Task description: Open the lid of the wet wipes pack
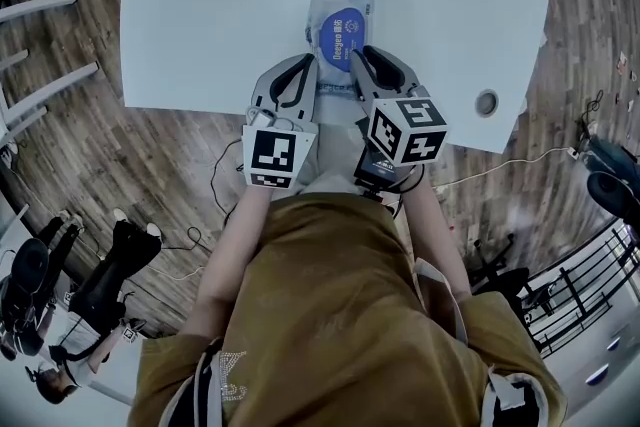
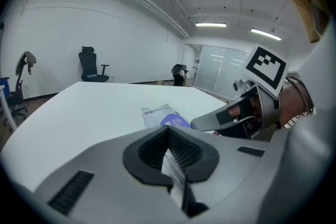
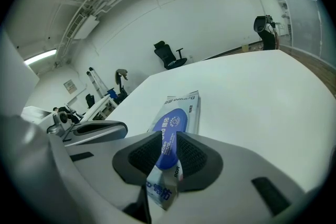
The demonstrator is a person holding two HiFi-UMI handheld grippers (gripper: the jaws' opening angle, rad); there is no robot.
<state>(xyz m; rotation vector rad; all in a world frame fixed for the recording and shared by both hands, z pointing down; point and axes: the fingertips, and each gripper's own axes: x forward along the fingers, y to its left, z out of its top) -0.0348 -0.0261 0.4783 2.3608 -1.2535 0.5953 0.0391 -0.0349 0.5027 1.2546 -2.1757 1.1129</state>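
Observation:
The wet wipes pack [image 1: 342,15] lies on the white table [image 1: 200,15] near its front edge, white with a blue oval lid [image 1: 343,35]. Both grippers meet at the pack's near end. My left gripper [image 1: 308,67] is shut, and in the left gripper view a thin white sheet of the pack sits between its pads [image 2: 181,152], with the rest of the pack [image 2: 160,114] beyond. My right gripper [image 1: 362,57] is shut on the raised near end of the pack [image 3: 167,165], where the blue lid [image 3: 170,126] runs in between the pads.
A round cable hole [image 1: 487,102] sits at the table's right front corner. Wooden floor surrounds the table, with cables under it. A person [image 1: 110,285] is at the lower left. Black office chairs [image 2: 92,65] stand by the far wall.

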